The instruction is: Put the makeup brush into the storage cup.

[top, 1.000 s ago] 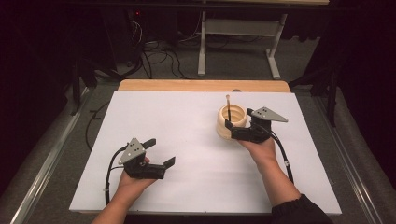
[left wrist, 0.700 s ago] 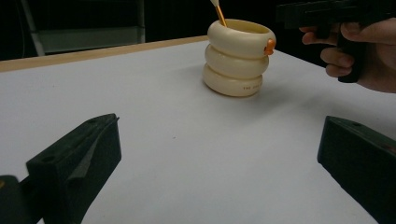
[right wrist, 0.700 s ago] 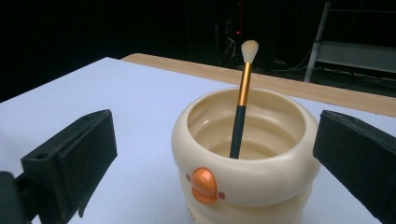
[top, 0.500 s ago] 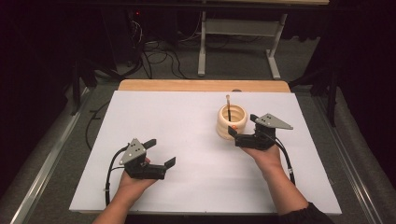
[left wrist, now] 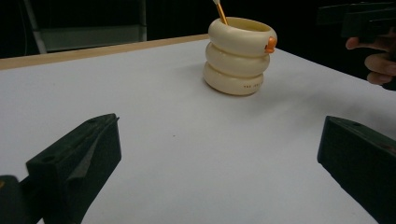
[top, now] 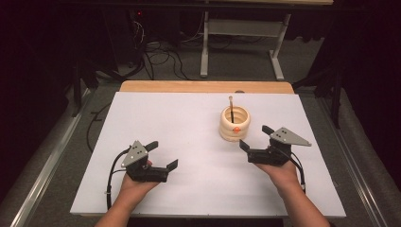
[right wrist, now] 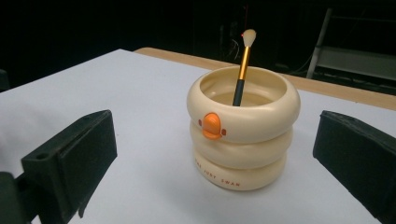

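Retreat of the right tongs [top: 255, 137] is the change: a second ago they sat at the cream ring-stacked holder [top: 234, 124], now they hover just near and right of it, jaws spread and empty. The makeup brush [top: 231, 109] stands in the holder, bristles up, leaning against the far rim. Judgement: the brush has been dropped in and let go, so the placing step looks finished and the hand is backing off.

Left tongs [top: 164, 156] unchanged, resting over the near-left part of the table [top: 165, 118], jaws spread, nothing between them.

Holder sits right of centre, toward the far edge of the white sheet. From the right gripper view it stands between the two jaws but beyond them, not touched; orange beak-like knob [right wrist: 211, 126] faces that camera.

Hard to make out:
- lower end of the brush, hidden inside the holder
- small print on the bottom ring, partly legible
- room beyond the table, dark
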Motion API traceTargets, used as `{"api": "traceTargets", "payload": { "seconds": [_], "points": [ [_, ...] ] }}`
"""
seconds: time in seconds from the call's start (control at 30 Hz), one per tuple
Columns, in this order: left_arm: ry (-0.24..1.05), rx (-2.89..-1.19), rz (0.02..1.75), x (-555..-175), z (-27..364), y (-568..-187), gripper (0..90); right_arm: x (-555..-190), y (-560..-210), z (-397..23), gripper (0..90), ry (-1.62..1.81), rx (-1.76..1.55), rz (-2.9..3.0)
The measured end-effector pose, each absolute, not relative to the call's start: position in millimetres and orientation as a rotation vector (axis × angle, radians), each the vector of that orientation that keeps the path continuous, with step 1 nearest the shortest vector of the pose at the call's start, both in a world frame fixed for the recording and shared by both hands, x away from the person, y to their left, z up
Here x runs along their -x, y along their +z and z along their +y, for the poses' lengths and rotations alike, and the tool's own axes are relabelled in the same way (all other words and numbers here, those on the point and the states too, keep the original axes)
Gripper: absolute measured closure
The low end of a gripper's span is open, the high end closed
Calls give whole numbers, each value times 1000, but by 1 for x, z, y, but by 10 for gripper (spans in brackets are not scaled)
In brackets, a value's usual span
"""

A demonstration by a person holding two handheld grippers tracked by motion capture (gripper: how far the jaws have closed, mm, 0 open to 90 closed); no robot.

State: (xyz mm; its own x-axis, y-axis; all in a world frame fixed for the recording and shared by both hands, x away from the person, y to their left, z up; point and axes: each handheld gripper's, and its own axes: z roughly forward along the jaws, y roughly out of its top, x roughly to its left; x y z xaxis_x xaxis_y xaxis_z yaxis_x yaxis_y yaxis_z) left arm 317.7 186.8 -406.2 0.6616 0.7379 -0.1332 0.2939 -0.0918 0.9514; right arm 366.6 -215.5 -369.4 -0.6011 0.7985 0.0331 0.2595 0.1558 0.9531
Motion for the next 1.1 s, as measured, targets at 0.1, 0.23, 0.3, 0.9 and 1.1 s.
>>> {"api": "traceTargets", "payload": {
  "seconds": [0.1,0.23,0.3,0.9,1.1],
  "points": [
    [459,-1676,850,-317,186,-406,4,-356,-371,-221,11,1453,-984,1954],
    [455,-1679,849,-316,185,-407,4,-343,-375,-229,11,1442,-979,1940],
    [453,-1684,852,-316,184,-408,4,-336,-379,-234,11,1437,-968,1918],
    [449,-1726,829,-314,172,-411,4,-326,-393,-254,11,1452,-984,1881],
    [448,-1726,826,-314,172,-411,4,-327,-394,-253,11,1444,-986,1885]
  ]
}}
